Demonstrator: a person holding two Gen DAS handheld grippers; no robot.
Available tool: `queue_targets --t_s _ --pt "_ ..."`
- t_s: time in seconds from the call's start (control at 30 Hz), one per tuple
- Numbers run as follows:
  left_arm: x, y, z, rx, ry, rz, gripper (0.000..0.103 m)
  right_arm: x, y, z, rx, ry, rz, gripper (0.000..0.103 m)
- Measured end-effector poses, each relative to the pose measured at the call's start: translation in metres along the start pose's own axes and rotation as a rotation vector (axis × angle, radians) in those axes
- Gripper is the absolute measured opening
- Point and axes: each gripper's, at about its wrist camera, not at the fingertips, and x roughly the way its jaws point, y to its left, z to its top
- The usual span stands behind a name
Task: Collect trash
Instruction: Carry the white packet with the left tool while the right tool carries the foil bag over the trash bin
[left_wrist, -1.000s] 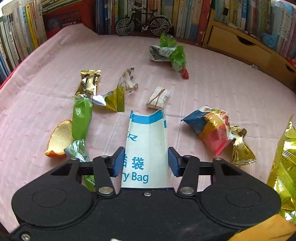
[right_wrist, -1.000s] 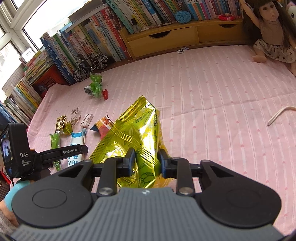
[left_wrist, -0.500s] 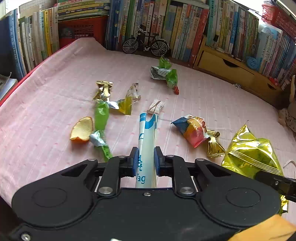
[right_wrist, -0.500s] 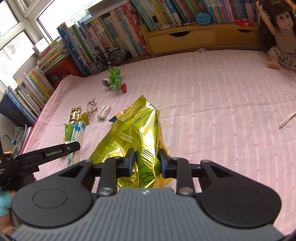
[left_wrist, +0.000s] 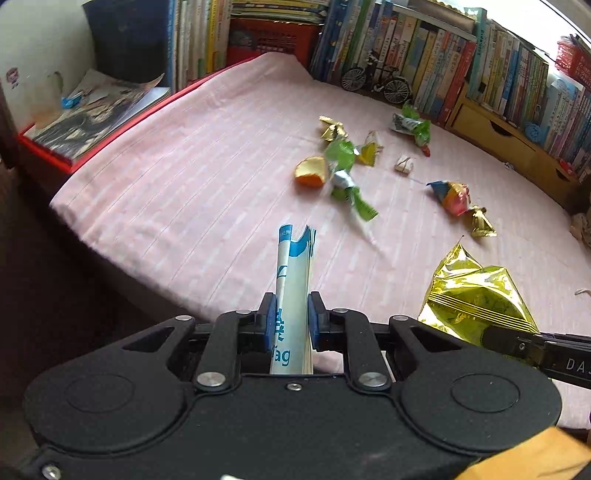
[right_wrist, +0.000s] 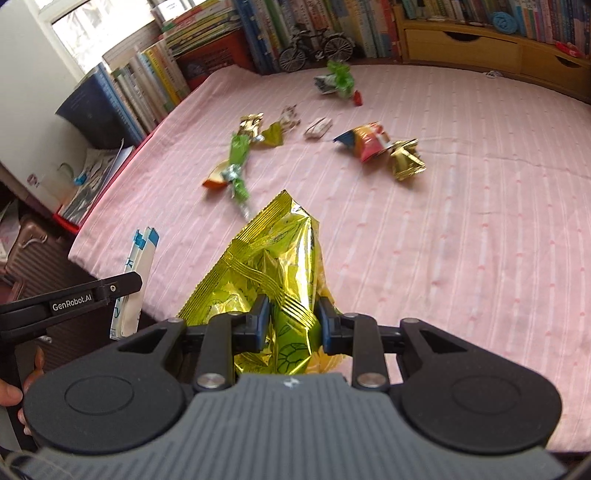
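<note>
Left gripper (left_wrist: 291, 321): its jaws are pinched tight on the white and blue paper bag (left_wrist: 293, 280). The bag is folded thin and sticks up past the jaws, above the near edge of the bed (left_wrist: 184, 177).

Right gripper (right_wrist: 291, 321): its jaws are squeezed on the shiny gold snack bag (right_wrist: 275, 258). The bag is crinkled and pokes out in front, off the bed.

Bed: it has a pink striped sheet. It carries the rest of the trash.

Trash on the bed: an orange peel (left_wrist: 311, 171) lies touching a long green wrapper (left_wrist: 343, 166). Near them are a gold wrapper (left_wrist: 332, 129) and a small yellow wrapper (left_wrist: 369, 151). A small white folded paper (left_wrist: 404, 164) lies to the right of these. A green and white wrapper (left_wrist: 413, 125) lies farther back. A red, blue and yellow packet (left_wrist: 452, 194) lies beside a gold twisted wrapper (left_wrist: 480, 223).

Behind the bed: rows of books (left_wrist: 461, 55) and a toy bicycle (left_wrist: 375, 79).

Hand (right_wrist: 11, 391): part of it shows at the left edge, under the left gripper.
</note>
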Motion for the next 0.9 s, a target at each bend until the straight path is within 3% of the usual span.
queue_targets --t_s 0.23,0.47,0.9 --pt "-0.015 0.05 -0.062 -0.059 0.072 0.042 0.017 0.005 0.048 -0.05 -0.112 0.089 0.046 0.032" --pt "-0.005 0.081 -0.122 -0.111 0.188 0.056 0.018 0.024 0.075 -0.091 -0.199 0.186 0.039 0.032" --pt "0.074 0.112 -0.212 -0.184 0.345 0.058 0.02 0.13 0.088 -0.147 -0.313 0.38 -0.032 0.032"
